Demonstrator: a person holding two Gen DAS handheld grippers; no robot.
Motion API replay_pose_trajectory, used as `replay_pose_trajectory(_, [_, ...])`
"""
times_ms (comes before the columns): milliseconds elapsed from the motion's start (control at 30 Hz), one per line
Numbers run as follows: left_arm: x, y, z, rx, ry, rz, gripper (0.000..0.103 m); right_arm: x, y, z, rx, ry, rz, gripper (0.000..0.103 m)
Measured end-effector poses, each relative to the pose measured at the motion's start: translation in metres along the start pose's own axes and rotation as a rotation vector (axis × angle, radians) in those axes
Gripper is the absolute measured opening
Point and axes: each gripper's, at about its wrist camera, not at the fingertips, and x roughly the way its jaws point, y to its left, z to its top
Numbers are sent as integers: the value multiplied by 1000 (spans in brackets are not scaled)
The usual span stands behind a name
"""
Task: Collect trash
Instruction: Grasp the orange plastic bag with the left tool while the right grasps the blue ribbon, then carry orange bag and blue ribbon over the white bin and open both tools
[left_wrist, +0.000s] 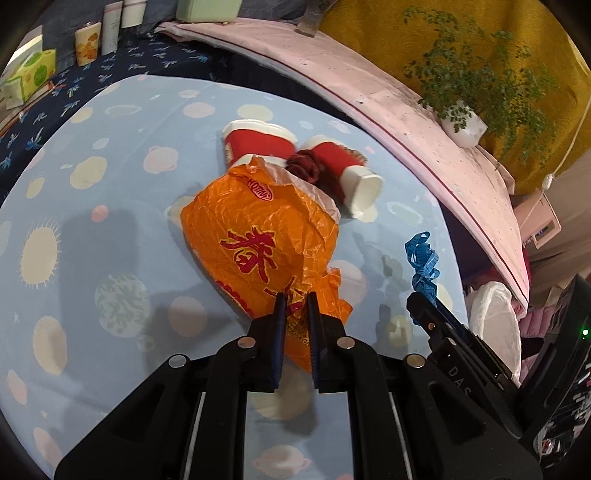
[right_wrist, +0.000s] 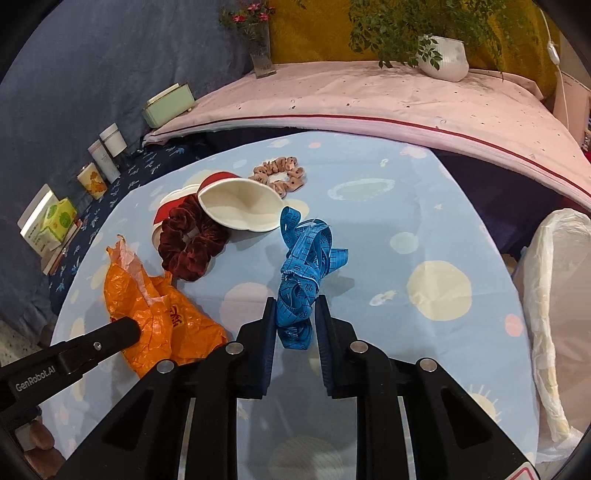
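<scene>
A crumpled orange plastic bag (left_wrist: 258, 236) lies on the light blue tablecloth (left_wrist: 92, 221), and my left gripper (left_wrist: 295, 295) is shut on its near edge. In the right wrist view my right gripper (right_wrist: 295, 297) is shut on a bunched blue tape measure (right_wrist: 306, 258), whose loops spill out past the fingertips. Beyond the bag lie two red and white paper cups (left_wrist: 258, 144) (left_wrist: 351, 166) on their sides, with a dark red scrunchie (right_wrist: 188, 240) against them. The left gripper (right_wrist: 129, 328) also shows at the bag (right_wrist: 155, 306) in the right wrist view.
A tan scrunchie (right_wrist: 280, 175) lies farther back. A white-lined bin (right_wrist: 561, 288) stands off the table's right edge. Behind is a pink-covered ledge (right_wrist: 369, 99) with a potted plant (right_wrist: 443, 57) and a vase. Boxes and cups (right_wrist: 92, 181) line the left side.
</scene>
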Motion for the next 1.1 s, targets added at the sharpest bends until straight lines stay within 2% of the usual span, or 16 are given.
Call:
replay_pose_trajectory(300, [-17, -57, -15, 106, -18, -51, 11, -55, -45, -3, 78, -86, -12, 19])
replay_pose_trajectory(633, [-28, -139, -38, 241, -17, -123, 11, -103, -101, -12, 151, -159, -56, 19])
replay_pose_trajectory(1100, [-22, -241, -68, 406, 18, -194, 11, -149, -181, -33, 275, -211, -131, 19])
